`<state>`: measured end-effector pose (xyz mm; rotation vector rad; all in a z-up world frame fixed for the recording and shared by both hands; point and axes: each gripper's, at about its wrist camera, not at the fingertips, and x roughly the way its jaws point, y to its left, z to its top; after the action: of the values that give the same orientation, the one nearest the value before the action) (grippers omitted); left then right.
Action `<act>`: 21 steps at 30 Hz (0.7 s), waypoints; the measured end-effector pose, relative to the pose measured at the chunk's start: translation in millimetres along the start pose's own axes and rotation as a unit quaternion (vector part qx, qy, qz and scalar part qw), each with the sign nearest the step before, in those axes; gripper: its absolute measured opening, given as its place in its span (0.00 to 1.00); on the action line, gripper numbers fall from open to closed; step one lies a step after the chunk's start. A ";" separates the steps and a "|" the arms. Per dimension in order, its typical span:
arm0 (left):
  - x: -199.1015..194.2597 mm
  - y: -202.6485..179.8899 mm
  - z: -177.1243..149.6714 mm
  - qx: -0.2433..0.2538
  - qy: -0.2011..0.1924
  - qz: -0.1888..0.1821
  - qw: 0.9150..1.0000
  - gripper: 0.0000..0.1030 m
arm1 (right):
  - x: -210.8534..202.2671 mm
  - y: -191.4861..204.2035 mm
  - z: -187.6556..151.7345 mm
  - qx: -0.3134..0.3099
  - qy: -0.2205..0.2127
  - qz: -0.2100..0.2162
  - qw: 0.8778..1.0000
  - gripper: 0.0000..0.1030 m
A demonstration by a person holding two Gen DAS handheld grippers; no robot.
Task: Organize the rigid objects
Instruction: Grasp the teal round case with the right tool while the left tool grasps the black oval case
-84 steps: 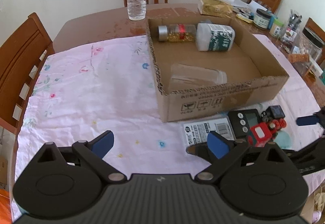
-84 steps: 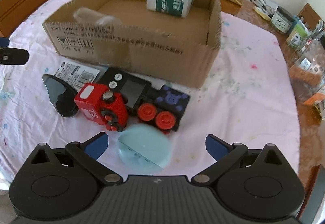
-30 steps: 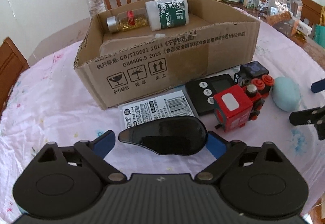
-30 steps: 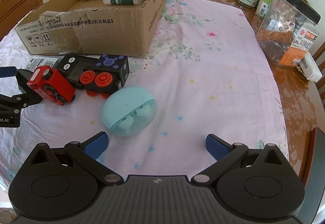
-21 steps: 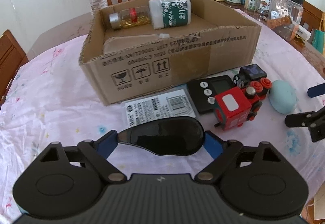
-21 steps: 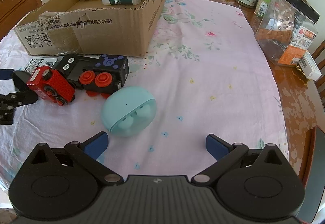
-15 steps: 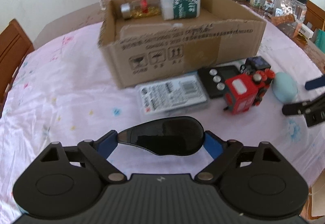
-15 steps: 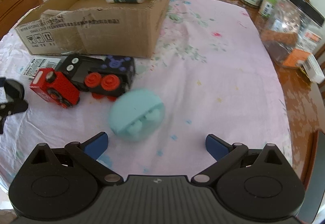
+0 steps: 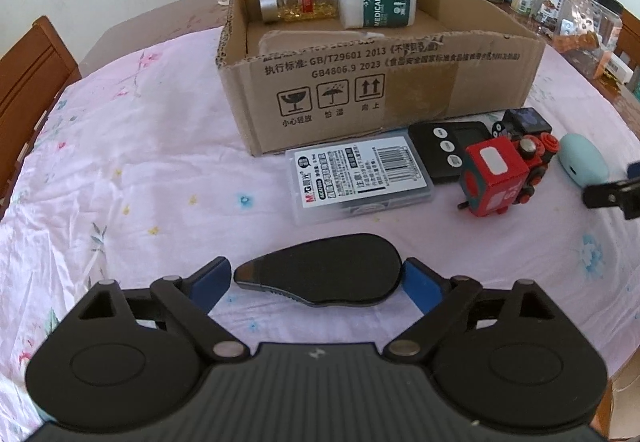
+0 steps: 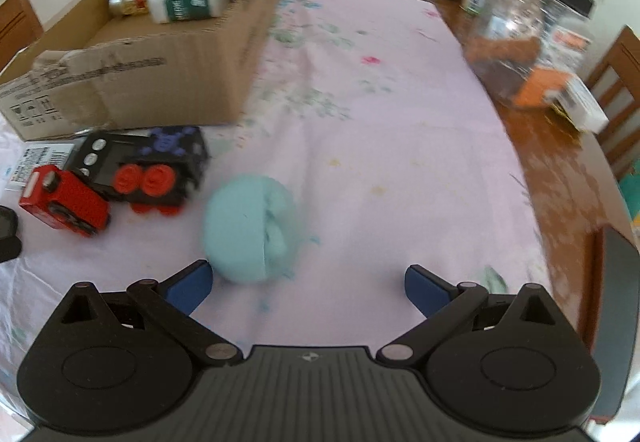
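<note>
While our left claw [image 9: 316, 280] spreads its jaws, the black teardrop-shaped case [image 9: 324, 274] sits between the blue pads [image 9: 210, 280] at the lower middle of the left wrist view; a sliver of gap shows at its tip, the wide end touching. Above it we see the cardboard box [image 9: 380, 81], two bottles lying inside. Our right claw [image 10: 308, 288] stands wide open and empty, the pale blue round case [image 10: 250, 228] on the bench just above its left pad, in blur.
</note>
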<state>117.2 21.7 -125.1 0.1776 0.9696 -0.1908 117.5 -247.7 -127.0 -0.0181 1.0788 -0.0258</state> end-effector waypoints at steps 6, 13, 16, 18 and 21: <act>2.0 3.4 0.1 -0.022 0.004 -0.004 1.000 0.91 | -3.0 8.6 -1.7 -0.028 -0.007 0.001 1.000 1.00; 4.0 6.1 0.0 -0.039 0.010 -0.007 0.999 0.91 | 0.1 26.1 10.1 -0.076 -0.023 0.048 0.996 0.86; 4.3 5.9 0.1 -0.040 0.010 -0.006 0.999 0.91 | 1.2 25.6 14.0 -0.097 -0.025 0.061 0.993 0.84; 5.0 6.0 0.3 -0.042 0.010 -0.005 0.999 0.91 | 1.9 23.9 16.2 -0.108 -0.024 0.068 0.992 0.83; 5.2 5.0 0.5 -0.045 0.009 -0.002 0.999 0.92 | 0.5 25.9 18.8 -0.122 -0.017 0.081 0.989 0.78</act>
<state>121.6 26.0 -128.8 0.0952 0.9954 -0.1502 134.6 -221.8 -119.3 -0.1512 1.0419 0.2524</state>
